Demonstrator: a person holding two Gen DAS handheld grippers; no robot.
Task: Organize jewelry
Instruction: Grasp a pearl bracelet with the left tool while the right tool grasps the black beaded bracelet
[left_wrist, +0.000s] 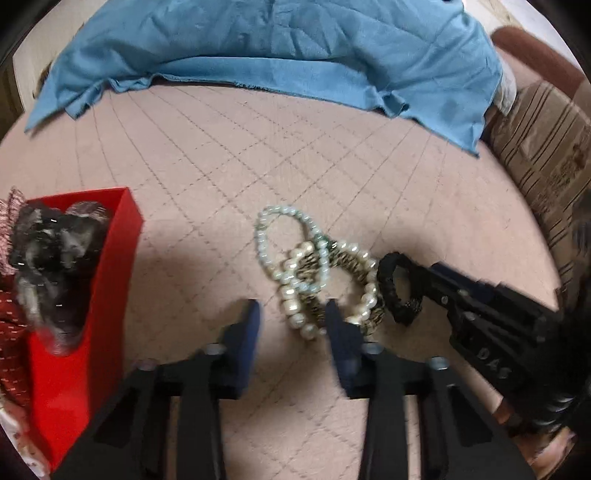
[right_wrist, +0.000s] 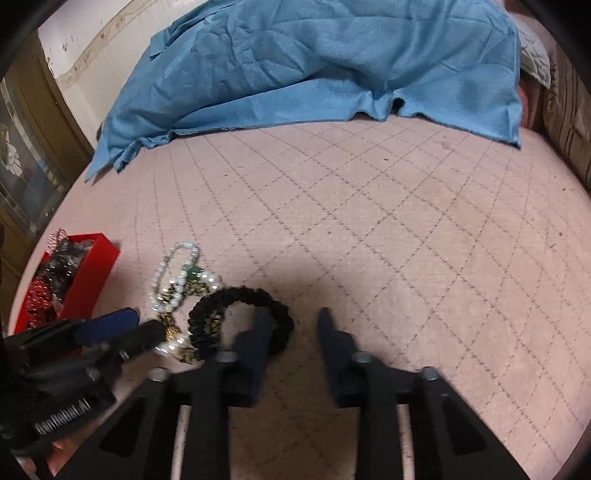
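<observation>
Quilted pink bedspread (right_wrist: 369, 221) holds black bracelet (right_wrist: 240, 314) touching right gripper's (right_wrist: 291, 325) parted fingers (right_wrist: 258, 332).

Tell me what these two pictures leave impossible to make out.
- Red box, left wrist view: its contents are a dark blurred tangle, and the picture edge cuts off its left side.
- Pearl bracelets: they overlap in a heap, so the count is unclear; the left tool covers the near part.
- Black band, right wrist view: a finger of the right tool hides part of it.
- Blue cloth: anything beneath it is hidden.
</observation>
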